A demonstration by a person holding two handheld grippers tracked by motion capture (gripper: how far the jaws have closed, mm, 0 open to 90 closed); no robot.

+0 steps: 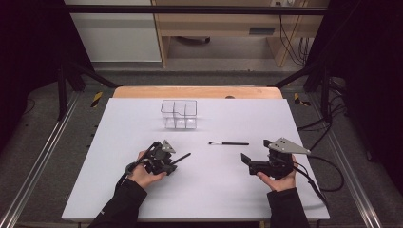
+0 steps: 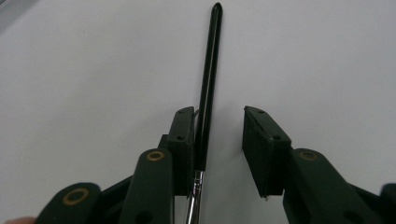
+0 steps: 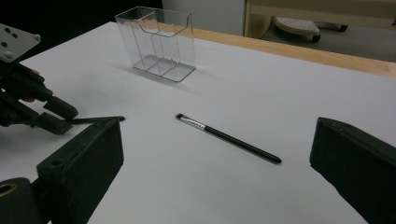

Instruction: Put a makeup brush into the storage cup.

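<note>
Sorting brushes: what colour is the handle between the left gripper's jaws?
Black handle, clearest in the left gripper view.

Black sleeves [image 1: 124, 203], black grippers with brass-ringed screws.

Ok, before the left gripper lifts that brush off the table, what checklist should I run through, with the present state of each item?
1. Brush lies between the jaws of the left gripper: ok.
2. Both pads press on the handle: not ok; it lies against one pad, with a gap to the other.
3. Handle is gripped rather than the metal ferrule: ok; the pad lies along the black handle.
4. Organizer stands upright with its compartments open and empty: ok.
5. Right gripper is open and apart from the second brush: ok.
6. Path from the held brush to the organizer is free: ok.
</note>
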